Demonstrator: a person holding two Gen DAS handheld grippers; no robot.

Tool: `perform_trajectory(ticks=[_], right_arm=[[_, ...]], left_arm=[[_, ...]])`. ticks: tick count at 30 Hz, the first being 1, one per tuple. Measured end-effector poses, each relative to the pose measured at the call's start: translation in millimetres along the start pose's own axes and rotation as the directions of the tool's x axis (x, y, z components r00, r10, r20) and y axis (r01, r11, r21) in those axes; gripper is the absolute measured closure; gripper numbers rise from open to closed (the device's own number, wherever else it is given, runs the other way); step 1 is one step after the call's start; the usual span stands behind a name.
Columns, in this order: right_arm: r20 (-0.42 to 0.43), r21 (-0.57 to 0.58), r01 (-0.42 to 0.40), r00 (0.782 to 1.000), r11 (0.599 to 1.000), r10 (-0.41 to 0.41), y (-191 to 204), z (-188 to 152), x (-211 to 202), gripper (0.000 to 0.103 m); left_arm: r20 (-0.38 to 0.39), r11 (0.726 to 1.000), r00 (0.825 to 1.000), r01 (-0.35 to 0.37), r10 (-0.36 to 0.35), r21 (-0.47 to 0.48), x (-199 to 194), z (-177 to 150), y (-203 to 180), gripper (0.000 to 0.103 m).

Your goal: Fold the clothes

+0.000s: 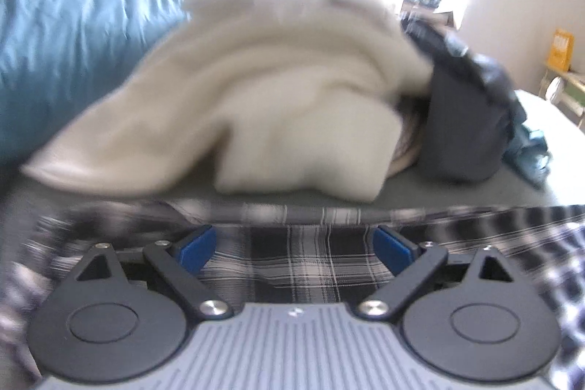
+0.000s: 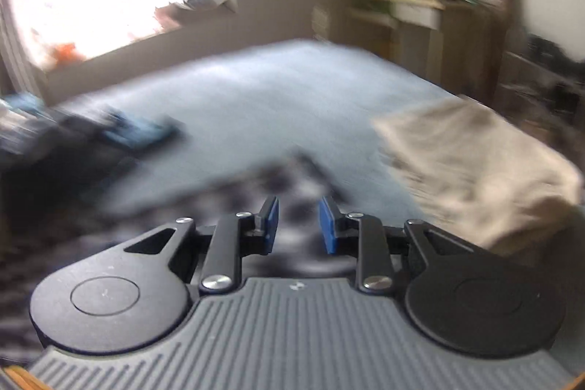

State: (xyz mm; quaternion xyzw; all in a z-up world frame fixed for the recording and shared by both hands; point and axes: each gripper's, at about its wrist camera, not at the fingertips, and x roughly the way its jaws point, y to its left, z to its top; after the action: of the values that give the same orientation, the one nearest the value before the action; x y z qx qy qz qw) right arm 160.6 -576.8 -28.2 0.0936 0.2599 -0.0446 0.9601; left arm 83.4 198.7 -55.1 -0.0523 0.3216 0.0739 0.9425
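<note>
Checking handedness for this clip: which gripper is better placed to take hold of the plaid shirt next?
Left, probably. The left gripper stands wide open with the plaid shirt sharp between its pads; the right gripper is narrower, its view blurred.

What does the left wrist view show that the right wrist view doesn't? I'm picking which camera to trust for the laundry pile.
Only the left wrist view shows the cream garment heaped beside a dark grey garment, a teal duvet and the left gripper, wide open. Only the right wrist view shows the beige cloth, a desk and the right gripper. Both show the plaid shirt and the bed.
</note>
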Motion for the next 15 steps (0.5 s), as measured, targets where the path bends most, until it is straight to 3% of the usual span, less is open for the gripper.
perform_trajectory(ticks=[2, 4, 8, 13, 15], right_arm=[[0.033, 0.007, -0.115, 0.993, 0.993, 0.115, 26, 1, -16, 0.078], [0.01, 0.013, -0.231, 0.973, 0.973, 0.231, 57, -5, -21, 0.078], [-0.128, -0.03, -0.389, 0.915, 0.921, 0.383, 144, -41, -6, 0.078], [-0.316, -0.186, -0.488, 0.851, 0.853, 0.419, 243, -107, 9, 0.078], [-0.366, -0.272, -0.502, 0.843, 0.821, 0.394, 268, -133, 3, 0.078]], left_arm=[[0.024, 0.999, 1.0, 0.003, -0.004, 0.036, -27, -2, 0, 0.009], [0.025, 0.996, 0.999, 0.019, -0.021, 0.09, -48, -9, -6, 0.009], [-0.02, 0.98, 0.998, 0.061, -0.058, 0.19, -72, -39, -24, 0.009], [-0.09, 0.947, 0.995, 0.069, -0.043, 0.313, -67, -85, -48, 0.009], [-0.138, 0.935, 0.99, 0.057, -0.009, 0.351, -57, -103, -51, 0.009]])
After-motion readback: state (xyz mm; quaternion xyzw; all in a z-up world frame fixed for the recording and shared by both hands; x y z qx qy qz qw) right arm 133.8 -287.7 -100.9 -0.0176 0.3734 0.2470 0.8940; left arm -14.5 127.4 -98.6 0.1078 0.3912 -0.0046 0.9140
